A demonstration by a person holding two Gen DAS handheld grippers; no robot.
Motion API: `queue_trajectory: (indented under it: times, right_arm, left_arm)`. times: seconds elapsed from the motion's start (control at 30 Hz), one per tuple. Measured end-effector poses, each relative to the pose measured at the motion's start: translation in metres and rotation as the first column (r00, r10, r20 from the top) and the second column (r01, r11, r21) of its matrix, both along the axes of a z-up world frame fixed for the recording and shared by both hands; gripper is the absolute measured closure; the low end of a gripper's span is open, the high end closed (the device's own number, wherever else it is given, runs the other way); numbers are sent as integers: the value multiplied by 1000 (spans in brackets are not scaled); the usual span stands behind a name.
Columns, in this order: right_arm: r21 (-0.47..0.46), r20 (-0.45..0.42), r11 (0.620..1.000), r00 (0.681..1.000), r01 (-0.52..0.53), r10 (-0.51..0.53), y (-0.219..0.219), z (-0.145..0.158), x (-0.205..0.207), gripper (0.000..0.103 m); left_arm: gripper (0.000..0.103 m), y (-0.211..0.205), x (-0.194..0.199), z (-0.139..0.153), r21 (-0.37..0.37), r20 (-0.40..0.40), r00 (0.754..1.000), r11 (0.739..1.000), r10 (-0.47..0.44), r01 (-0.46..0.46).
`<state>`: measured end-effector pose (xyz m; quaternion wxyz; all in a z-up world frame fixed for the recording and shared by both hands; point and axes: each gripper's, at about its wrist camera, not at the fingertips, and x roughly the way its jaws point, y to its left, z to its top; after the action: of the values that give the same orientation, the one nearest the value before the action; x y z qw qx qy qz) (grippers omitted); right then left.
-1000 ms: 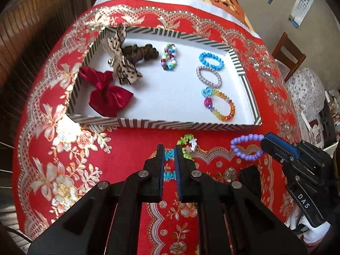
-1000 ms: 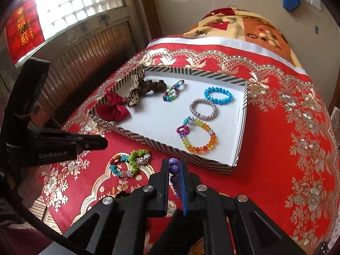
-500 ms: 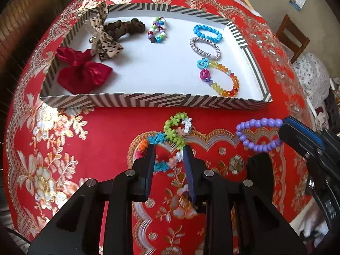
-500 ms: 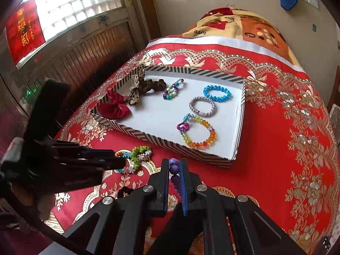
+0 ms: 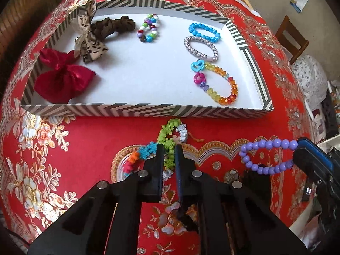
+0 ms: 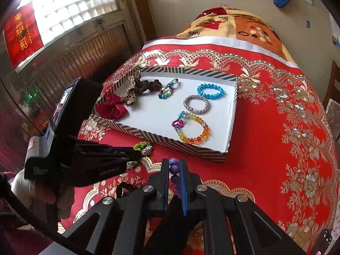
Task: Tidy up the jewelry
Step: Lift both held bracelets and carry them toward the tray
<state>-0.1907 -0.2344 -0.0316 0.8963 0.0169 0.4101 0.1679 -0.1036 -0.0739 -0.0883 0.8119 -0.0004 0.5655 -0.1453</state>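
A striped-rim white tray point(image 5: 146, 110) on the red cloth holds a red bow point(image 5: 63, 80), a leopard bow, a brown scrunchie, and several bead bracelets point(image 5: 221, 85). A multicolour fuzzy bracelet point(image 5: 167, 136) lies on the cloth just in front of the tray. My left gripper point(image 5: 169, 155) has its jaws nearly closed around this bracelet's green part. My right gripper point(image 6: 174, 167) is shut on a purple bead bracelet point(image 5: 265, 155), held just above the cloth at the right; the bracelet also shows in the right wrist view point(image 6: 173, 165).
The red patterned tablecloth point(image 5: 85, 148) covers a round table. A wooden chair point(image 5: 291, 38) stands at the far right. A folded blanket point(image 6: 229, 27) lies past the table. A window and slatted wall point(image 6: 74, 42) are at the left.
My left gripper has moved forward and down onto the fuzzy bracelet and narrowed its jaws around the green part. My right gripper has stayed shut on the purple bracelet.
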Motion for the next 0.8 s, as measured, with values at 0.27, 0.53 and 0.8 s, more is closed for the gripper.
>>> queue_trajectory:
  times: [0.27,0.53,0.8]
  right_arm:
    - [9,26,1000,1000,-7,7,-2,13,-3,94]
    - [-2,64,999,997,-41,41,7,30,0,94]
    - [-8,92,998,993,-68,69,17,44,5,94]
  left_arm:
    - [96,21,-11,40,-77,27,1000,997,-2,4]
    - [97,34,-17,86,-104,111,994,994,21,-9]
    - [96,42,-17,86,-85,110,994,996,25,-15]
